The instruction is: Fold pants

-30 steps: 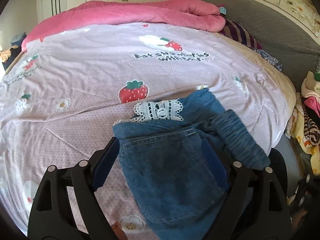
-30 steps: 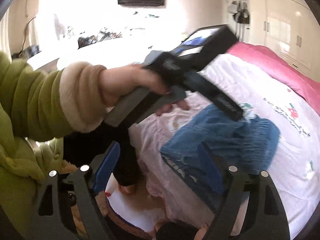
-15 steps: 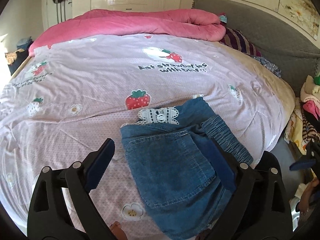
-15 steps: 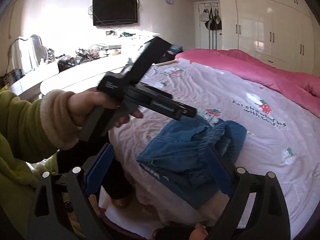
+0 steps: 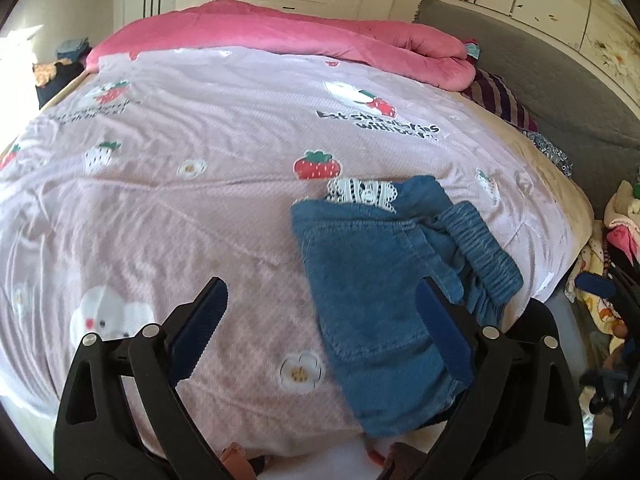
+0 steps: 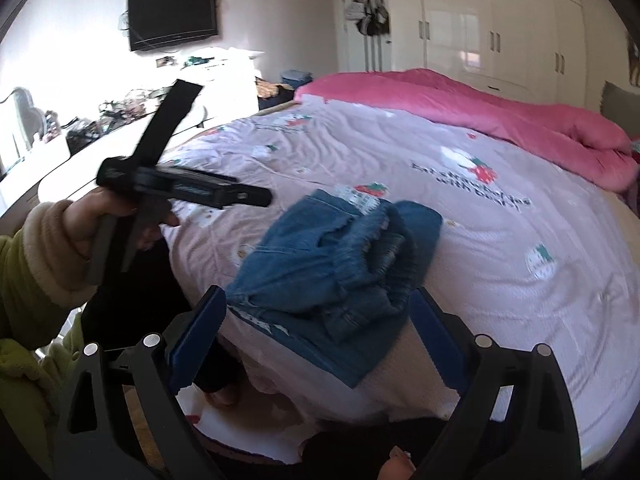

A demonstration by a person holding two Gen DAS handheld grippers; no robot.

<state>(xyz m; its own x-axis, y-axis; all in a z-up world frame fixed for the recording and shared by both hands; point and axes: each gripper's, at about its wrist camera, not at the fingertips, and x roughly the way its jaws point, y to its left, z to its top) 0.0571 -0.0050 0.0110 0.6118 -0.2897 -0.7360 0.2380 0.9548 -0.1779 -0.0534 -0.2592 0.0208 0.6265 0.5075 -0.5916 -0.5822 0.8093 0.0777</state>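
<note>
Left claw (image 5: 322, 312) wide, empty — right claw (image 6: 318, 318) likewise, pants (image 5: 372, 280) untouched

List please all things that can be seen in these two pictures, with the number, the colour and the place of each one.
pants: one pair, blue denim, folded, near the bed's edge
lace trim: one, white, at the pants' far end
bed cover: one, pale pink with strawberries, over the bed
quilt: one, bright pink, along the bed's far side
television: one, black, on the wall
wardrobe: one, white, behind the bed
left gripper: black with blue pads, open, above the cover
right gripper: same colours, open, above the pants
sleeve: one, green with a beige cuff
</note>
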